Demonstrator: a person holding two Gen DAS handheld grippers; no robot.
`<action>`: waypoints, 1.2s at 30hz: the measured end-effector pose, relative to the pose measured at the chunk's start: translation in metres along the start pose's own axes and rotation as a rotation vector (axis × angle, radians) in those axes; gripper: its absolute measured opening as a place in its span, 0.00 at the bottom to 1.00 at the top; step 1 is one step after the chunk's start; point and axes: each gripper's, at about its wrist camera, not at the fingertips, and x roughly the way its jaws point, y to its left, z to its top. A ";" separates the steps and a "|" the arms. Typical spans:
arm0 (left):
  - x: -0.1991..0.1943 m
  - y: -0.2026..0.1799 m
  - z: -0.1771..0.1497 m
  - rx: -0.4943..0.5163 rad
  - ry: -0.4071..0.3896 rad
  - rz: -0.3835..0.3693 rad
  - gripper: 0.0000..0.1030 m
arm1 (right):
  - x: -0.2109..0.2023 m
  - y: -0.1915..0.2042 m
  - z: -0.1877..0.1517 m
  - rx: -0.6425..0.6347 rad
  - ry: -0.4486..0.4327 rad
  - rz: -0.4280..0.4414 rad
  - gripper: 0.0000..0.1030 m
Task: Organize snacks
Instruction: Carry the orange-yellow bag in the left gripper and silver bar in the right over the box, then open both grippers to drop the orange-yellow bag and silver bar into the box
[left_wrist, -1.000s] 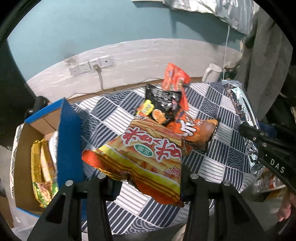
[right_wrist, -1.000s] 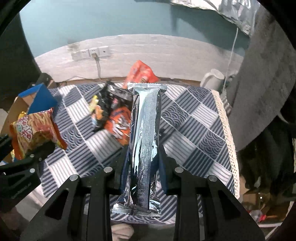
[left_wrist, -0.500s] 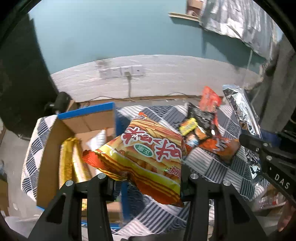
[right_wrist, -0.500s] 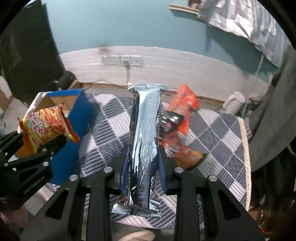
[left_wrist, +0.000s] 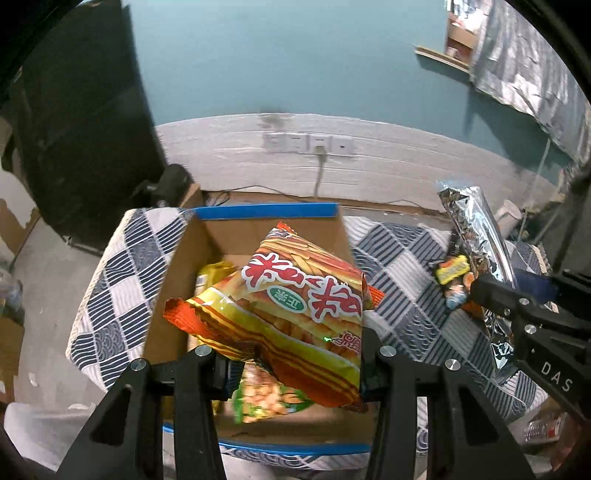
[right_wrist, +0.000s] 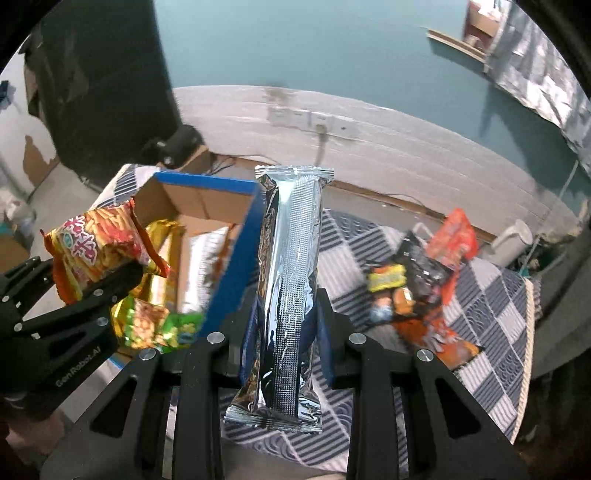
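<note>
My left gripper (left_wrist: 291, 354) is shut on an orange and yellow chip bag (left_wrist: 291, 314) and holds it above the open cardboard box (left_wrist: 266, 212) with blue edges. The box holds a gold packet (left_wrist: 212, 273) and a green snack bag (left_wrist: 266, 398). My right gripper (right_wrist: 284, 328) is shut on a long silver foil pack (right_wrist: 291, 280), held upright just right of the box's blue wall (right_wrist: 229, 273). The chip bag (right_wrist: 96, 247) and the left gripper also show in the right wrist view. Loose snack packets (right_wrist: 421, 284) lie on the checked tablecloth (right_wrist: 491, 314).
A white mug (right_wrist: 515, 240) stands at the table's far right edge. Wall sockets with a plugged cable (left_wrist: 319, 146) sit behind the table. A dark cabinet (left_wrist: 85, 147) stands to the left, with floor below the table's left edge.
Both grippers have swung left with their packs. The chip bag has gone from above the tablecloth to above the open box; the silver pack now stands beside the box's right wall.
</note>
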 end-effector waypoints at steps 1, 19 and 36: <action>0.000 0.006 0.000 -0.010 0.001 0.002 0.45 | 0.003 0.005 0.002 -0.004 0.004 0.005 0.27; 0.048 0.081 -0.012 -0.116 0.092 0.055 0.45 | 0.063 0.077 0.026 -0.062 0.110 0.103 0.27; 0.054 0.088 -0.012 -0.143 0.122 0.082 0.72 | 0.077 0.071 0.023 -0.021 0.168 0.139 0.36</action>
